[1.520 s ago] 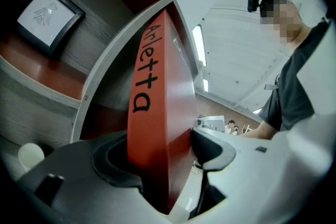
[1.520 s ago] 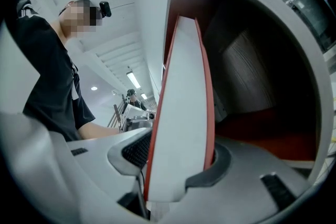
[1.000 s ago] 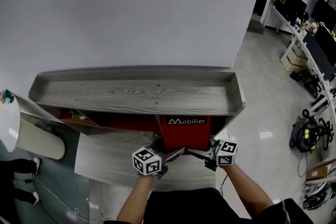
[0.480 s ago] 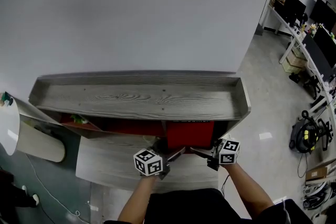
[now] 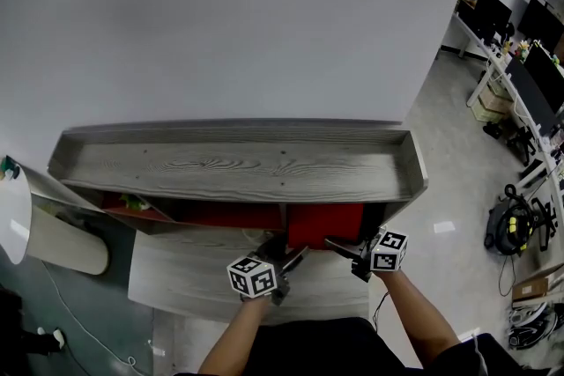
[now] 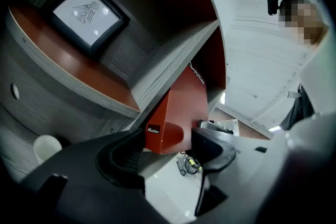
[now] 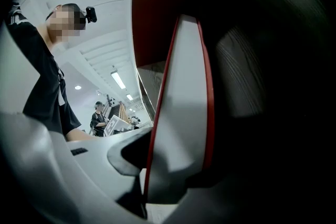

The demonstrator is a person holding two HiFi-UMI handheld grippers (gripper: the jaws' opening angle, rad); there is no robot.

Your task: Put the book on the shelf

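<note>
The red book [image 5: 324,226] stands upright under the grey wooden top board of the shelf [image 5: 238,163], with most of it hidden by that board. My right gripper [image 5: 339,245] is shut on the book's near right edge. In the right gripper view its jaws [image 7: 173,165] clamp the red cover and the white page edge [image 7: 181,113]. My left gripper [image 5: 295,255] is open at the book's lower left. In the left gripper view the book's spine corner [image 6: 181,107] shows just past the parted jaws [image 6: 168,139].
A framed picture [image 6: 86,10] leans in a shelf compartment to the left, and a white cup [image 6: 46,147] stands below it. The lower shelf board [image 5: 194,273] juts out toward me. A white table [image 5: 13,216] is at the left; desks with monitors [image 5: 529,40] stand far right.
The book has slid further in under the top board, and its printed title no longer shows. The left gripper has drawn back and down a little, away from the book.
</note>
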